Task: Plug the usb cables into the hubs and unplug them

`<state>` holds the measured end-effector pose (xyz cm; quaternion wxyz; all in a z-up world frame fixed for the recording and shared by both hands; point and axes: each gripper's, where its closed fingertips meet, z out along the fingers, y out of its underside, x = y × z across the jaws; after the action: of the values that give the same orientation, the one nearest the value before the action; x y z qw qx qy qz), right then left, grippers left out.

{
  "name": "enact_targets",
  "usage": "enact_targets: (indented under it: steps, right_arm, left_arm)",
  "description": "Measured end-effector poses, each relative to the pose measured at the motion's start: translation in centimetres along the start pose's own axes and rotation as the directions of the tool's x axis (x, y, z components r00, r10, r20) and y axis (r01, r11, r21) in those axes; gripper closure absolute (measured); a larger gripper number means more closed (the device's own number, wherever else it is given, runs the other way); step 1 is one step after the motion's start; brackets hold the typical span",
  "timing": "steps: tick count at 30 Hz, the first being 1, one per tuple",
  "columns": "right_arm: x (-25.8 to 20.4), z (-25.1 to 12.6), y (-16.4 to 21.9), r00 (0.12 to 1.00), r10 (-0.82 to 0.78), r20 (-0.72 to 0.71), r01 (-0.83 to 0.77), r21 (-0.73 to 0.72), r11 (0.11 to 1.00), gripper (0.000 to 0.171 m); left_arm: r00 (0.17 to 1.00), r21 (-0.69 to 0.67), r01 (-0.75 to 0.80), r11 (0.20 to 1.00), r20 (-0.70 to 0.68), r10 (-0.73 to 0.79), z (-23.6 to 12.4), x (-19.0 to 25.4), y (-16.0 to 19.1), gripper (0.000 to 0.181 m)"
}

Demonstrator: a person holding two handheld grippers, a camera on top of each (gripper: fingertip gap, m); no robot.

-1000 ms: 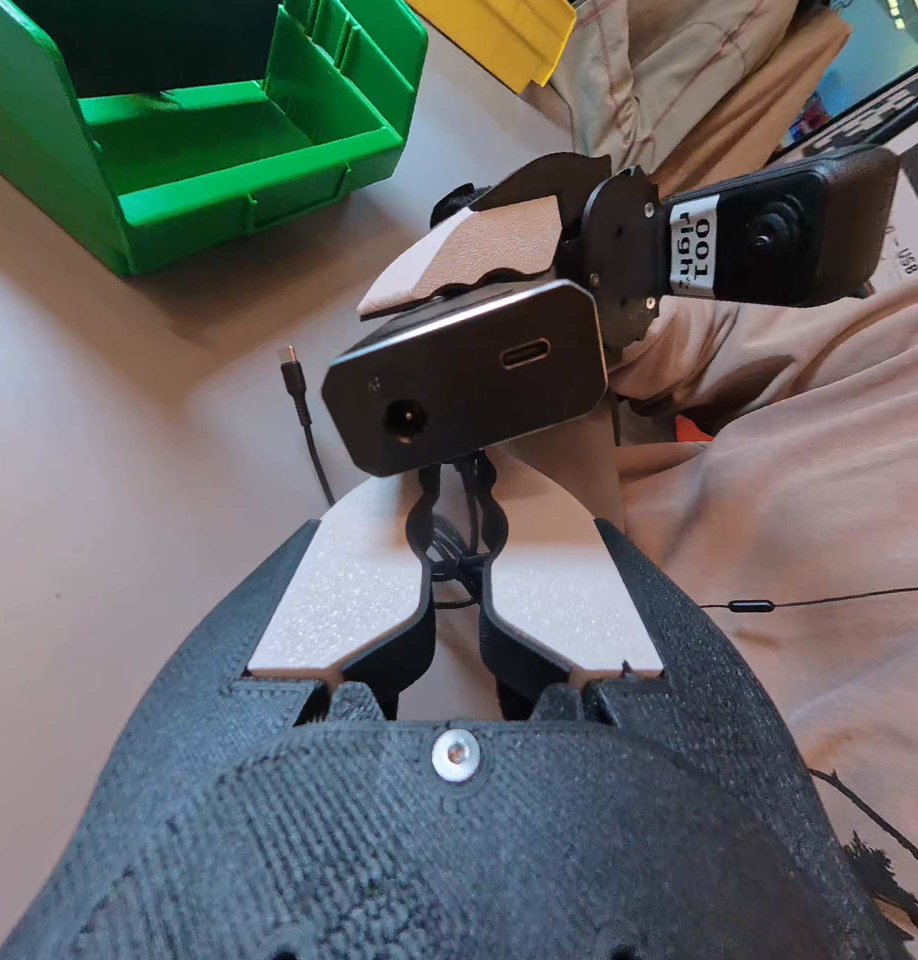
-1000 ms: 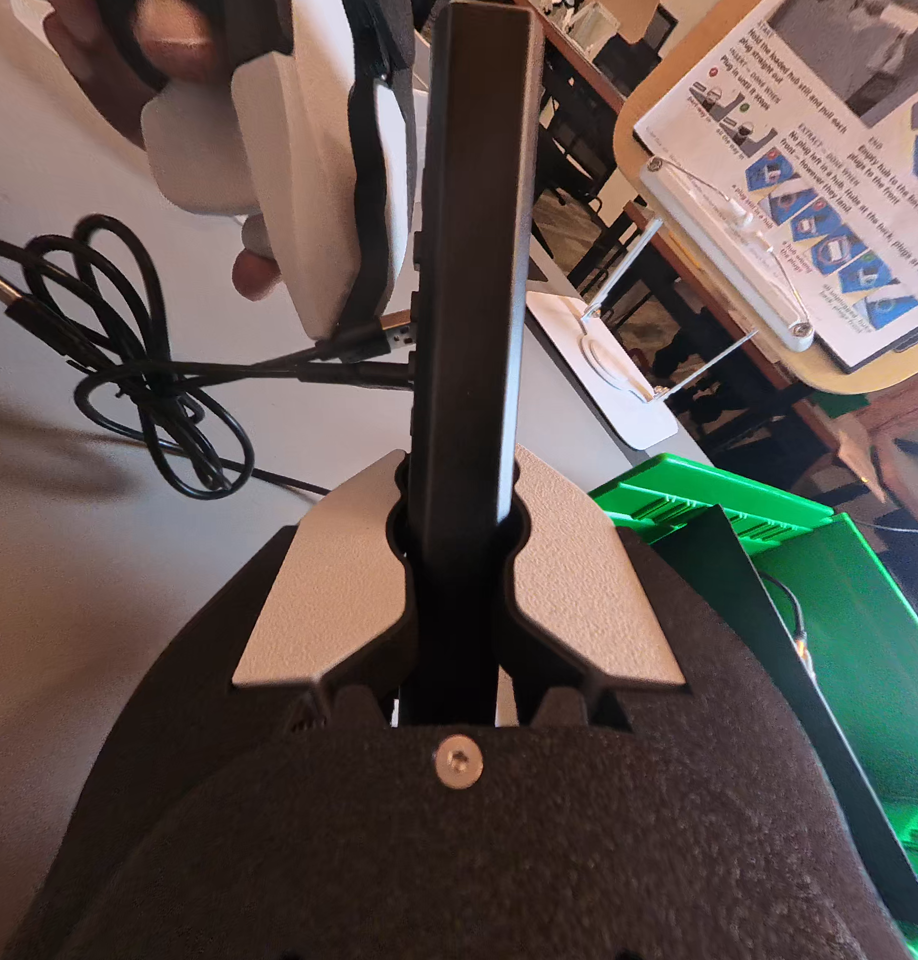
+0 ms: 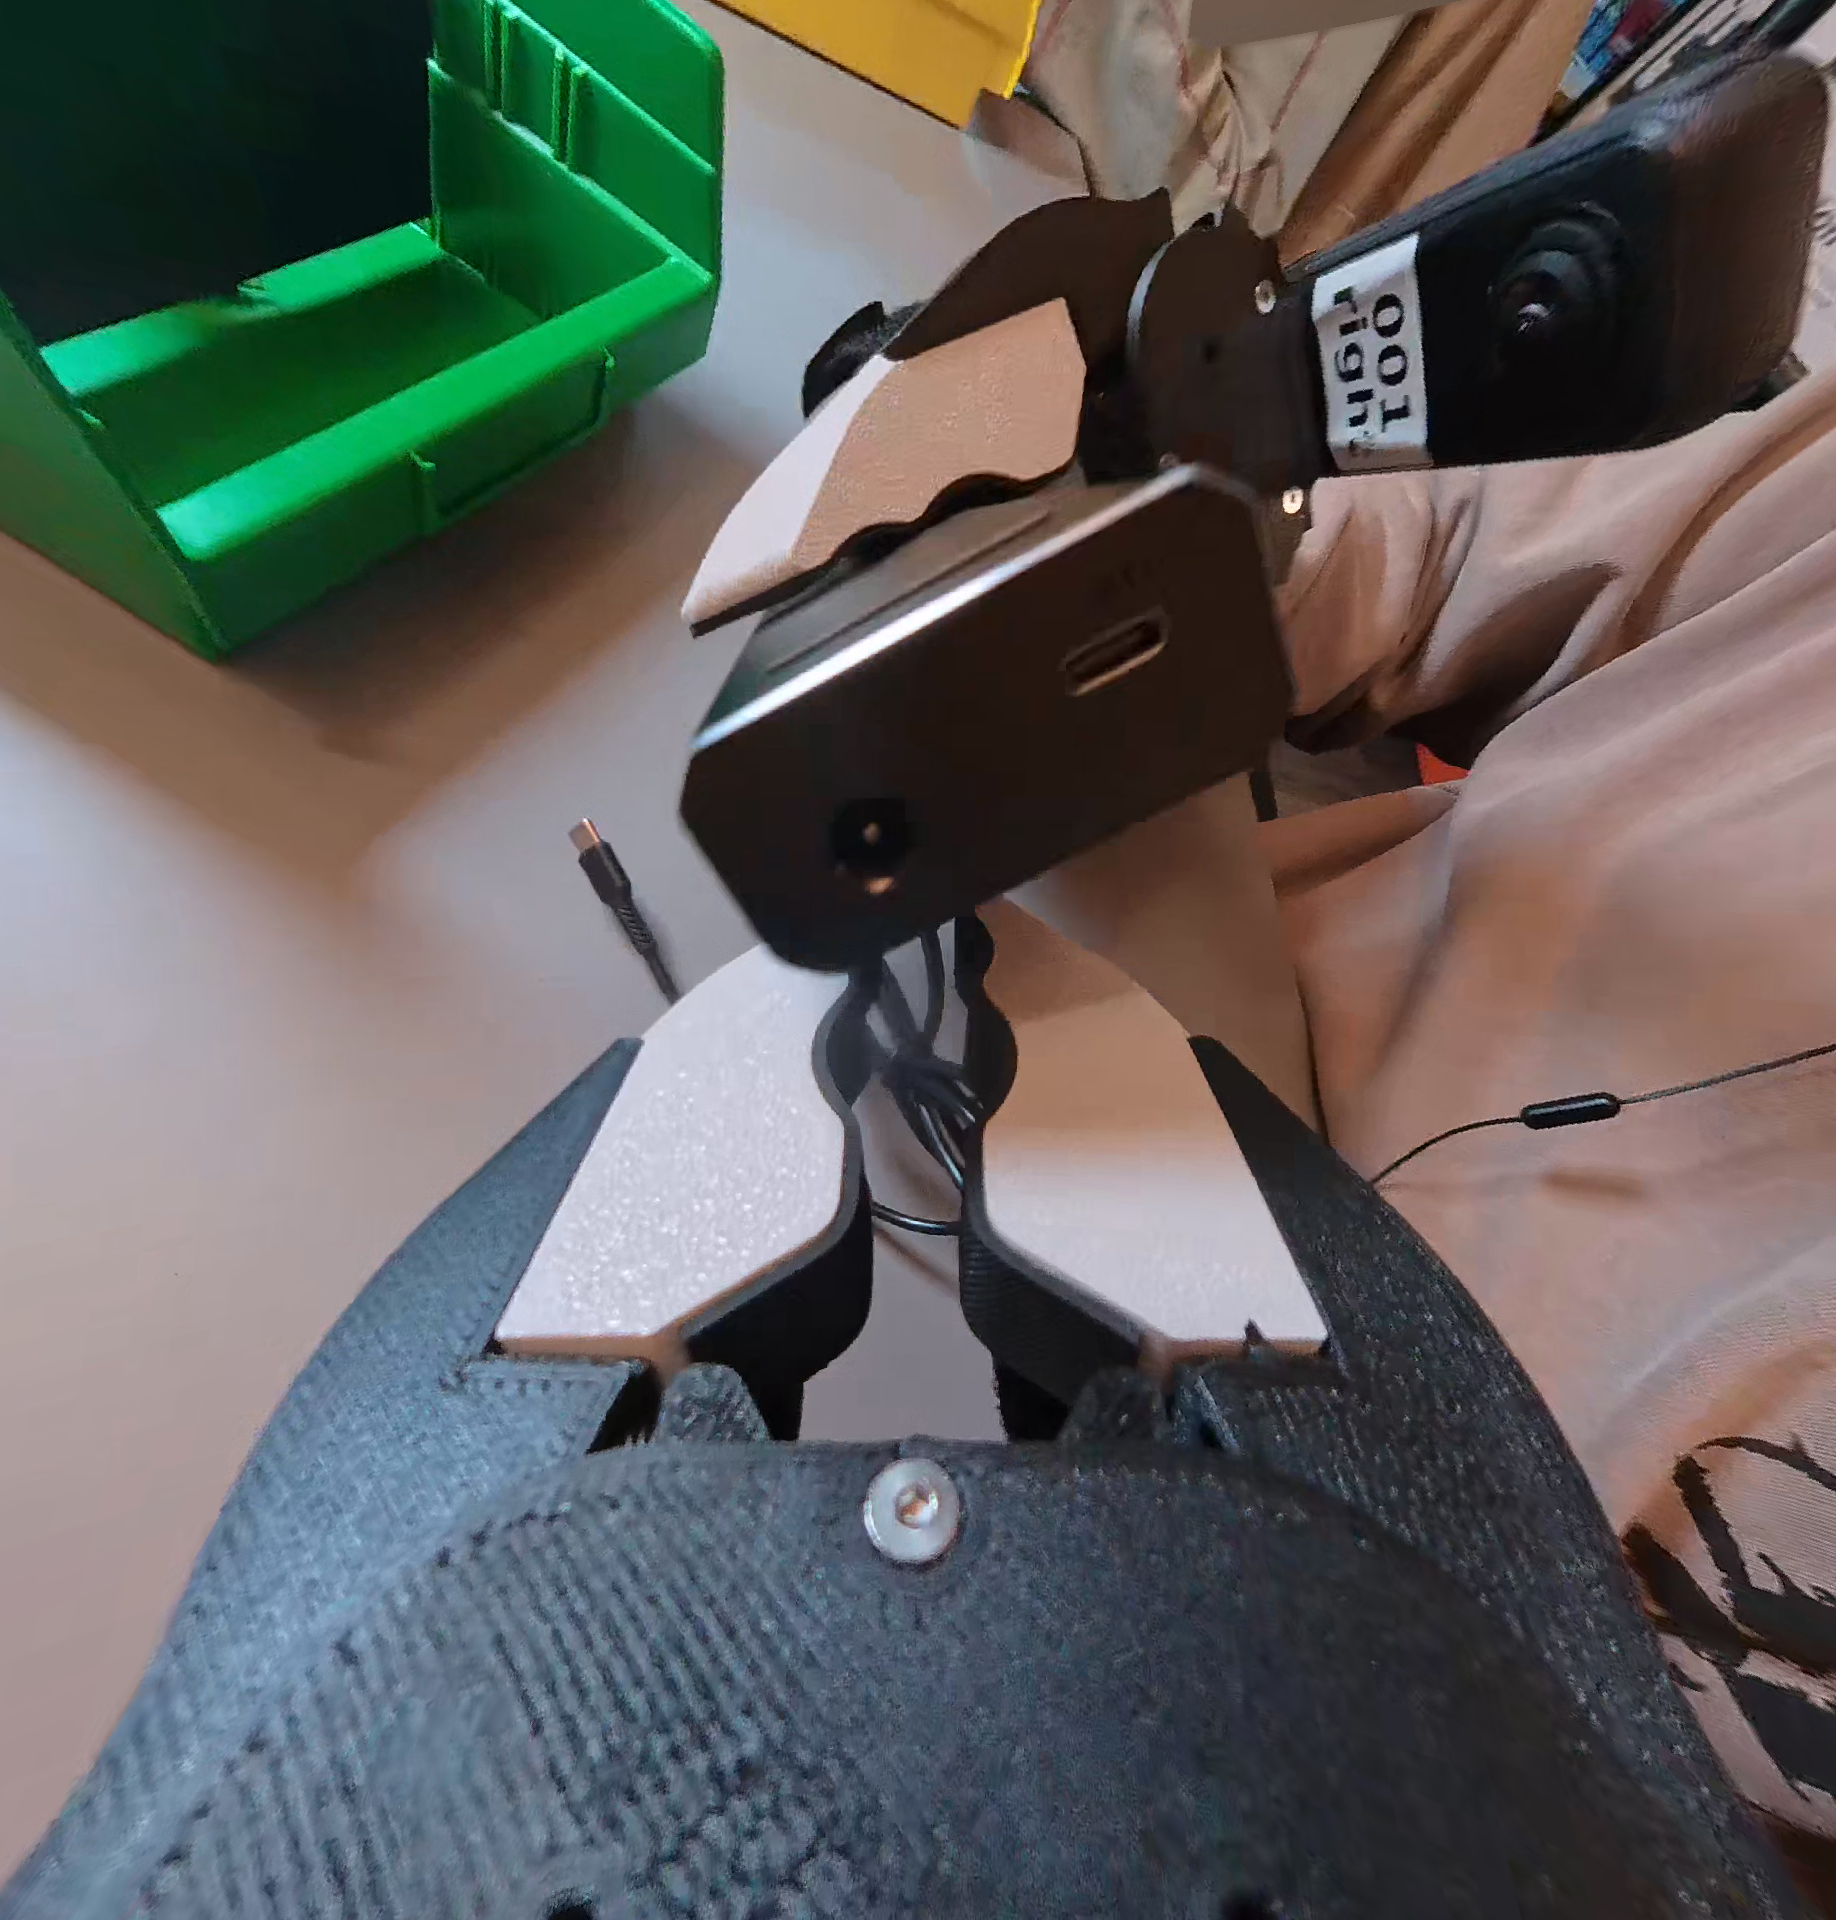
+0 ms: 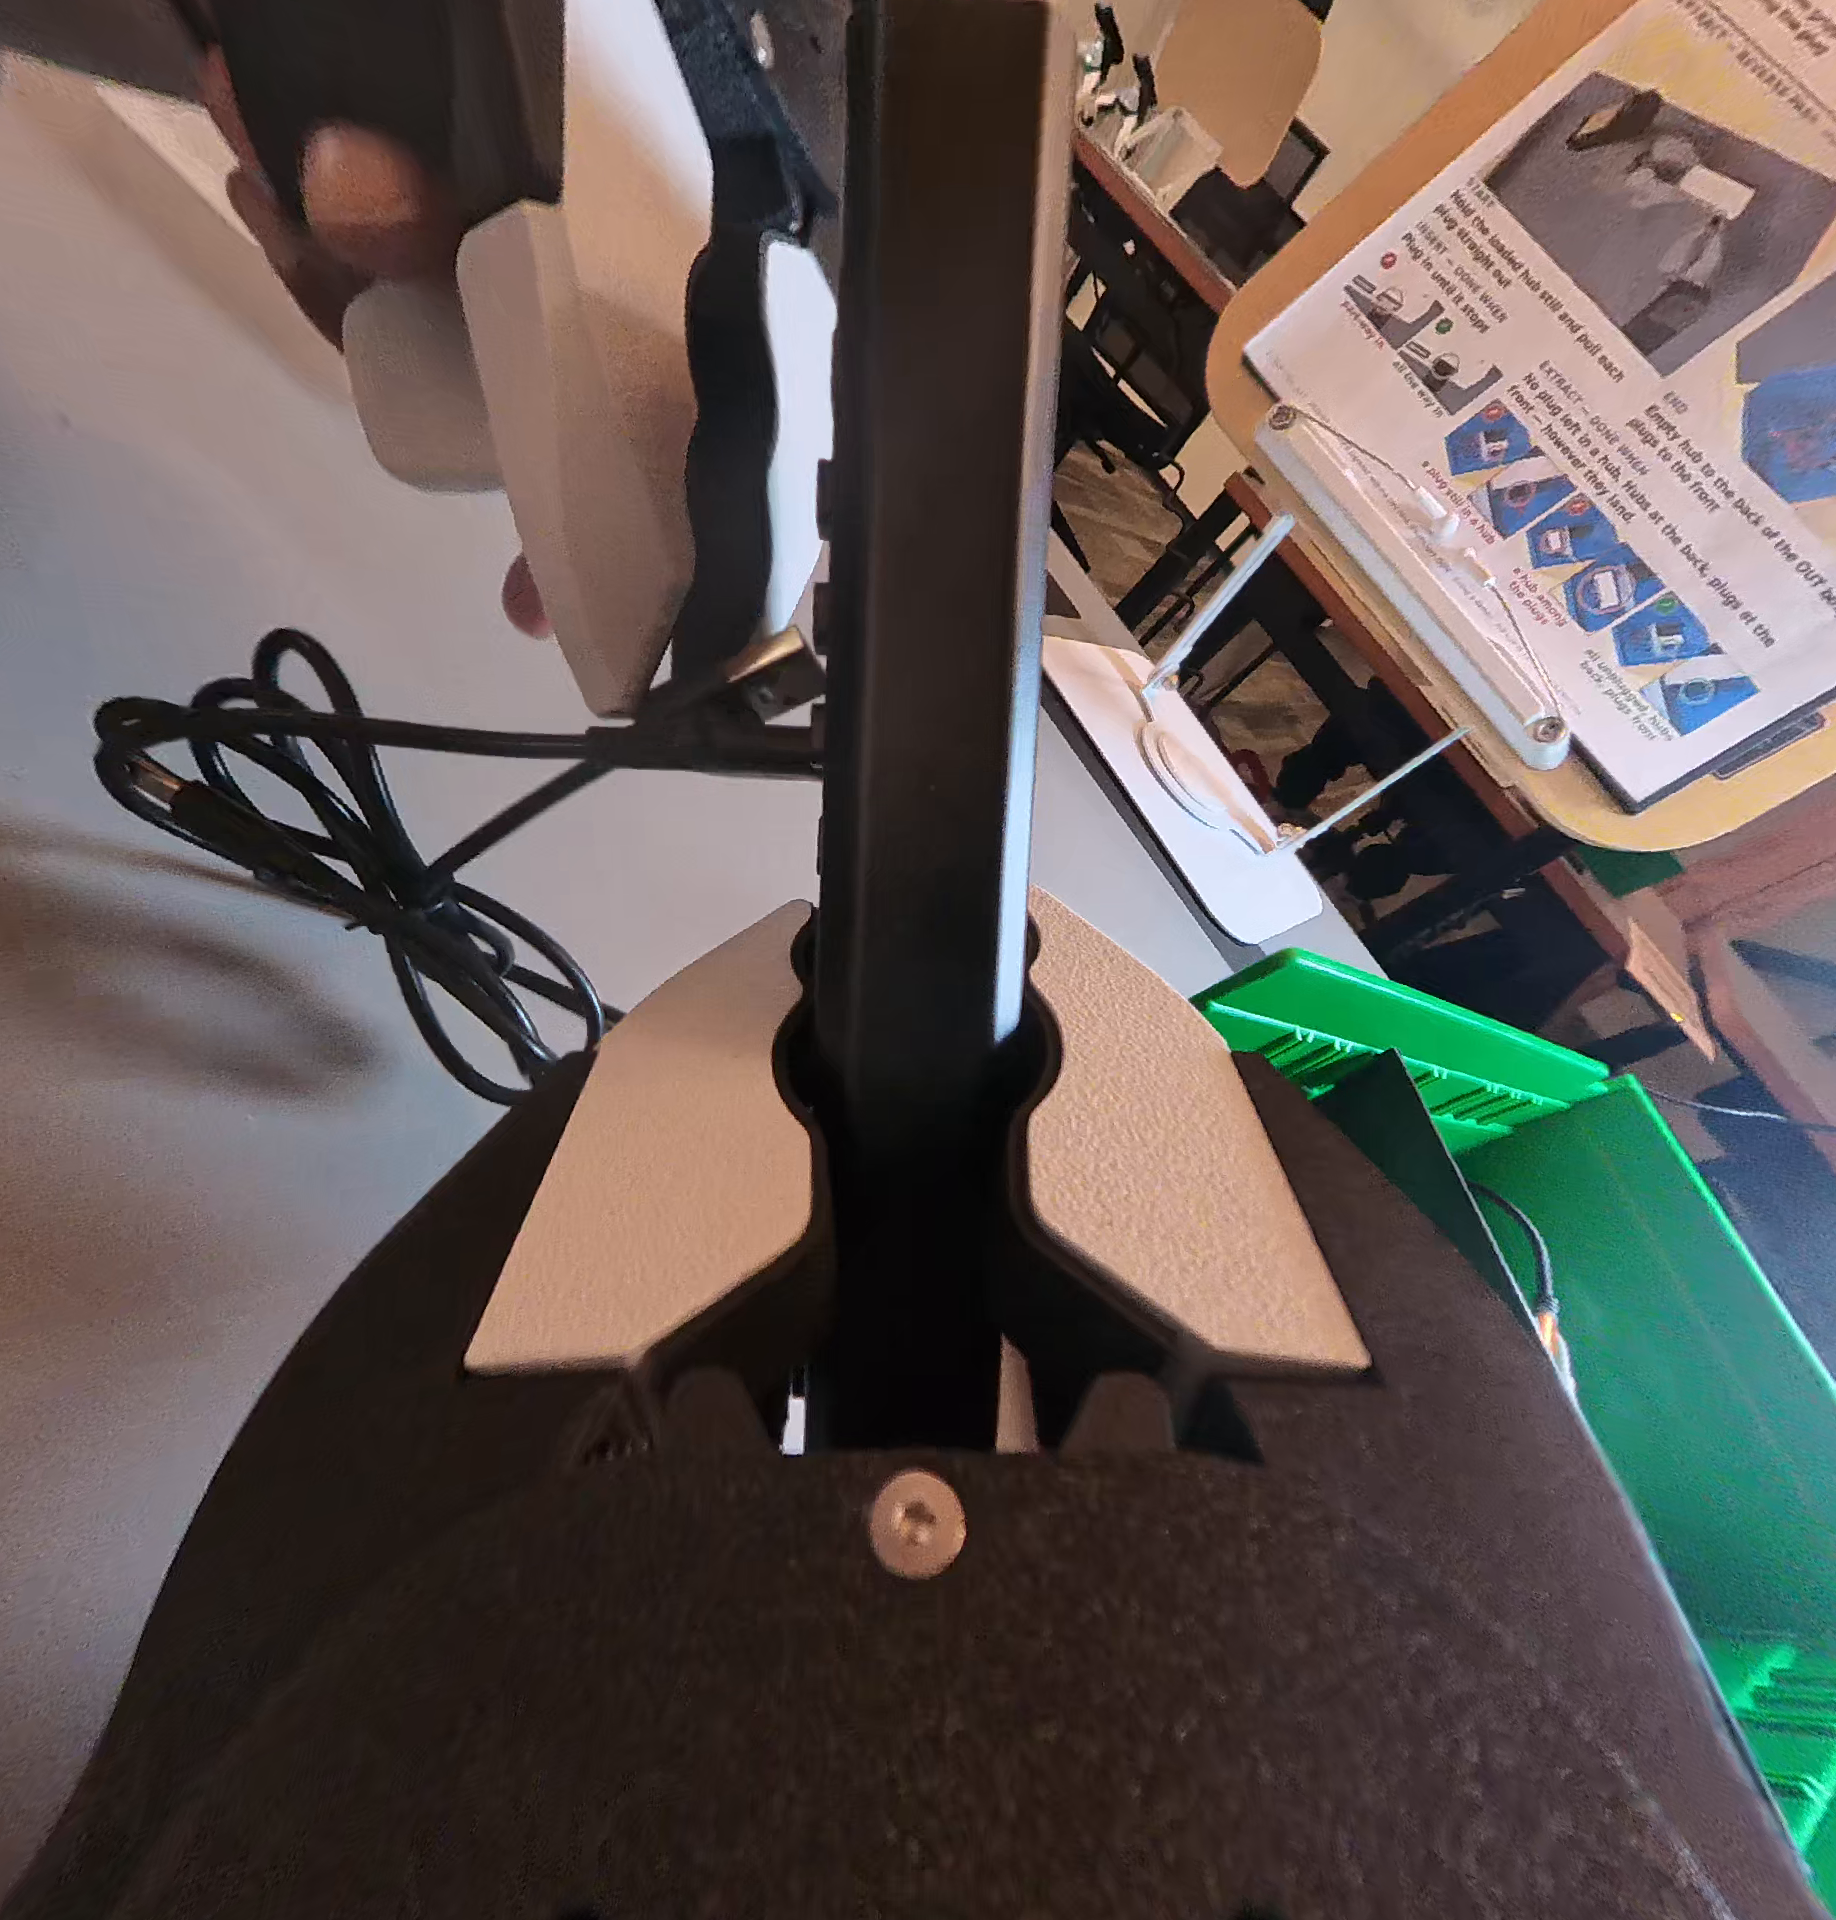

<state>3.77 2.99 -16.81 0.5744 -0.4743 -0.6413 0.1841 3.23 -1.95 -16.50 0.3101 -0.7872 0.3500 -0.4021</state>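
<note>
Green bin [image 3: 374, 343] at the tabletop's far left corner, right gripper [image 4: 919, 997] clamped on the black hub [image 4: 935, 520] held up in the air, left gripper [image 3: 919, 1023] pinching a USB plug [image 4: 774, 665] at the hub's side, loose cable end [image 3: 607, 868] lying on the tabletop

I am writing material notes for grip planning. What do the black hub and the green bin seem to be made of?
The hub looks like dark metal with a satin finish: its bevelled edges catch bright light, though painted plastic is possible. The green bin looks like glossy moulded plastic, with ribbed walls and soft reflections.
</note>
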Motion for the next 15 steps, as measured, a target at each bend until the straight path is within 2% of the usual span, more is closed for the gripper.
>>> enact_targets:
  steps: [9, 15]
  right_arm:
    - [-0.9, 0.5, 1.0, 0.989, -0.149, 0.006, 0.149, -0.077, 0.986, 0.141]
    - [-0.3, 0.3, 1.1, 0.981, -0.195, -0.019, 0.193, -0.097, 0.976, 0.140]
  left_arm:
    - [0.992, -0.074, 0.118, 0.990, -0.039, -0.121, 0.5, -0.1, 1.5, 0.168]
    - [0.989, -0.041, 0.135, 0.990, -0.050, -0.137, 0.2, -0.2, 1.0, 0.168]
